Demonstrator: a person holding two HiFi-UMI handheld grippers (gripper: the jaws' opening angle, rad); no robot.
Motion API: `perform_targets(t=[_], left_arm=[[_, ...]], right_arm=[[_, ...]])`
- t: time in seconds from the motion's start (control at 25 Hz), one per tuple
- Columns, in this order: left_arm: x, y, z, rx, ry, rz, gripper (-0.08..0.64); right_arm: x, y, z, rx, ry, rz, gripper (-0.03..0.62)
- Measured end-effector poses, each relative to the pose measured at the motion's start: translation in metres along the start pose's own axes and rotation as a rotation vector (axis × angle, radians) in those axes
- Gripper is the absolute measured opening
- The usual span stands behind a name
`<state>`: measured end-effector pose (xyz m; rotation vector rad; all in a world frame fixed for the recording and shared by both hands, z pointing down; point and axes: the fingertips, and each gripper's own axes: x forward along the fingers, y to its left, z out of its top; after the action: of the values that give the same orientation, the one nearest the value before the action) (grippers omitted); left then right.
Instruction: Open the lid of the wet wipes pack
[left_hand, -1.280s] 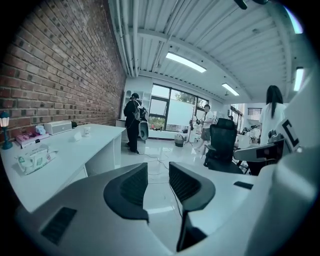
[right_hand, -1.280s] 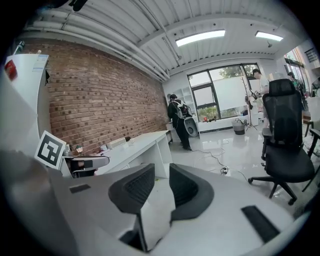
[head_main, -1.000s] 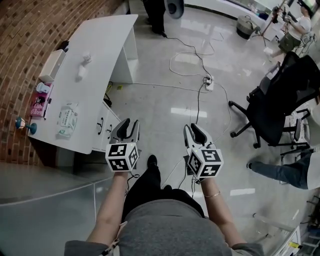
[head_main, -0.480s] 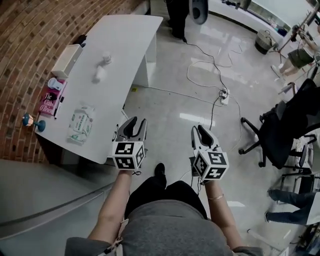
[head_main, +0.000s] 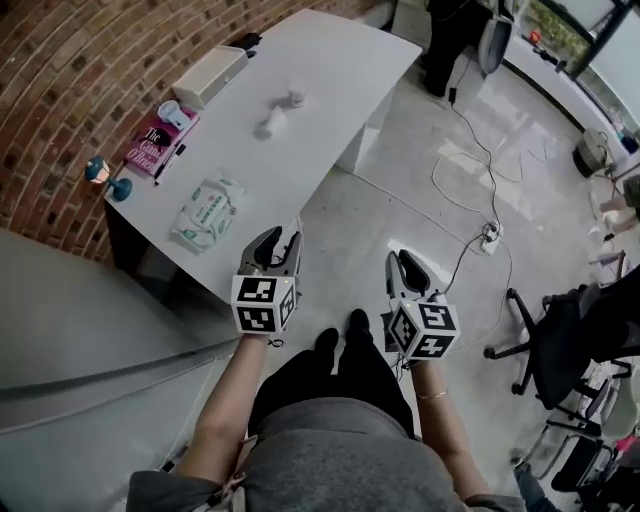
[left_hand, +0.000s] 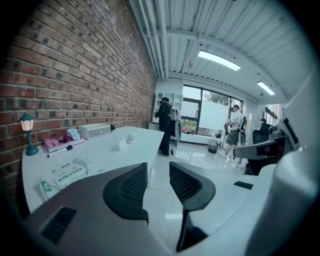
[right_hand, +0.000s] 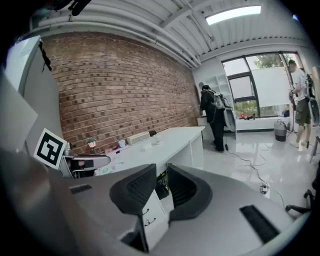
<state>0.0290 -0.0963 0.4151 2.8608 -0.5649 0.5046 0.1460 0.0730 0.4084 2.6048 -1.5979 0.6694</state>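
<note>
The wet wipes pack (head_main: 207, 213), white with green print, lies flat near the front end of the white table (head_main: 330, 70), its lid down. The left gripper view shows the wet wipes pack (left_hand: 70, 172) low at the left. My left gripper (head_main: 277, 240) hangs at the table's near edge, right of the pack and apart from it. The left gripper (left_hand: 159, 175) is open and holds nothing. My right gripper (head_main: 405, 263) is over the floor, farther right. The jaws of the right gripper (right_hand: 162, 182) have just been closing, with a narrow gap left and nothing between them.
On the table are a pink book (head_main: 160, 140), a small lamp (head_main: 100, 172), a white box (head_main: 210, 75) and a small white cup (head_main: 295, 98). A brick wall runs behind. Cables with a power strip (head_main: 490, 232) cross the floor, and an office chair (head_main: 560, 350) stands at the right. A person (head_main: 450, 30) stands beyond the table.
The view has swung toward the table, which now lies closer and more central. Both grippers have moved toward it, and the left one has reached its near edge. The right jaws look narrower.
</note>
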Motion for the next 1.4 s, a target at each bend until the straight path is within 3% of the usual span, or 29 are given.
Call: perform_targets(t=[0.4,0.72,1.08,1.4], left_arm=[[-0.038,0.071,-0.003,-0.101,-0.016,0.303,0.128],[-0.071,0.102,-0.010,-0.192,-0.037,0.544,0.128],[-0.103,0.101,-0.023,-0.249,-0.031,0.719,0.127],[-0.122,0.096,-0.033,-0.262,0.016,0.813,0.128]], right_arm=[[0.078,0.066,0.018,-0.106,0.073,0.308,0.074],[0.121,0.113,0.031,-0.200,0.116,0.546,0.066],[0.136,0.155,0.025,-0.277,0.165,0.750,0.066],[0.136,0.183,0.009,-0.356,0.200,0.874,0.071]])
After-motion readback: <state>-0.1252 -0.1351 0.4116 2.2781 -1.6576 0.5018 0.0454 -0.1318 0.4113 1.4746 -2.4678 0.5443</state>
